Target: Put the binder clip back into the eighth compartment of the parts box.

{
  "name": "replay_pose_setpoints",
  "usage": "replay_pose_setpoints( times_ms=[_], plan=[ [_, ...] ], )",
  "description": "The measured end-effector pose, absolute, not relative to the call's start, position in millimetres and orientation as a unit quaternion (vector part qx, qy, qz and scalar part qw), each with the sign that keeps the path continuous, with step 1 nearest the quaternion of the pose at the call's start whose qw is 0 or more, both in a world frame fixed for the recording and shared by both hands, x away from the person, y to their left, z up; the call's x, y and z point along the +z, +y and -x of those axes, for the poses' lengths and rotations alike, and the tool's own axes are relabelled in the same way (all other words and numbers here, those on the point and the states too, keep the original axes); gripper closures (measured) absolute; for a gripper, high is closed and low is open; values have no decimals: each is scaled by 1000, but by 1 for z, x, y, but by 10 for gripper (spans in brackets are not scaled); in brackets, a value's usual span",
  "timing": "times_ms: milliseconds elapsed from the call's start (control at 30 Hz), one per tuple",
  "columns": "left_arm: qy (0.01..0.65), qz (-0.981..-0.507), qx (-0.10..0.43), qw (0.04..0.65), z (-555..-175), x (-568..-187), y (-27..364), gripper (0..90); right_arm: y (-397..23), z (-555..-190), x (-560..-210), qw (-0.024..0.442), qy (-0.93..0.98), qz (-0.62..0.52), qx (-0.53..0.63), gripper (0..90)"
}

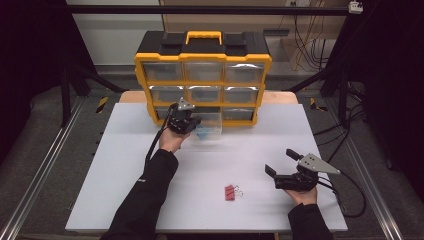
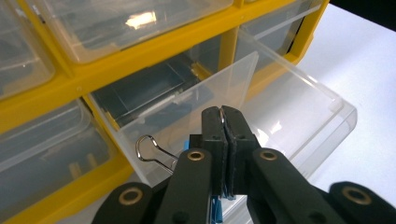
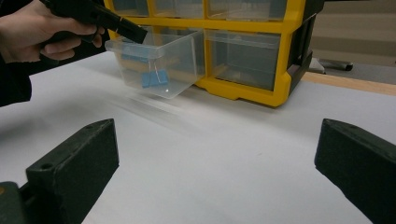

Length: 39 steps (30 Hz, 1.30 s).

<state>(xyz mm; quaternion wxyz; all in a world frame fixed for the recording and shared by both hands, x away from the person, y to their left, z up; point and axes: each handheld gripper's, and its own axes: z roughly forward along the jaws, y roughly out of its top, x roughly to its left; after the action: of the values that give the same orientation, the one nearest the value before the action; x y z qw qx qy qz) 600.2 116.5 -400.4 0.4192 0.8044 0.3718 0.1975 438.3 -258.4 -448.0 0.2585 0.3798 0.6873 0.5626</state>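
Observation:
A yellow and black organizer (image 1: 202, 58) with clear drawers stands at the back of the table. Its bottom middle drawer (image 1: 219, 125) is pulled out. My left gripper (image 2: 224, 115) is shut on a blue binder clip (image 2: 216, 207), whose wire handle (image 2: 152, 148) sticks out to the side, and holds it over the open drawer (image 2: 303, 107). From the right gripper view, the left gripper (image 3: 139, 34) reaches over the drawer's rim (image 3: 182, 60), and a blue clip (image 3: 152, 79) lies inside. A red binder clip (image 1: 230, 192) lies on the table. My right gripper (image 1: 281, 161) rests open and empty to the right of it.
The white tabletop (image 1: 125, 165) stretches between the organizer and the front edge. The other drawers (image 1: 202, 72) are pushed in. A black cable (image 1: 350, 200) trails from the right gripper near the table's right edge.

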Motion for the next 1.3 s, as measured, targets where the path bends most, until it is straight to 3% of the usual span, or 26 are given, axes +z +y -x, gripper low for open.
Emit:
replay_pose_setpoints(
  times_ms=[400,667,1300],
  plan=[
    [374,-810,194,408,-601,-407,115,875,-258,-438,-448,258,687,-380,563,3],
    [369,-808,199,414,-596,-400,118,779,-259,-438,-448,257,687,-381,563,3],
    [337,-768,198,508,-537,-363,146,373,-259,-438,-447,259,686,-380,564,3]
  ],
)
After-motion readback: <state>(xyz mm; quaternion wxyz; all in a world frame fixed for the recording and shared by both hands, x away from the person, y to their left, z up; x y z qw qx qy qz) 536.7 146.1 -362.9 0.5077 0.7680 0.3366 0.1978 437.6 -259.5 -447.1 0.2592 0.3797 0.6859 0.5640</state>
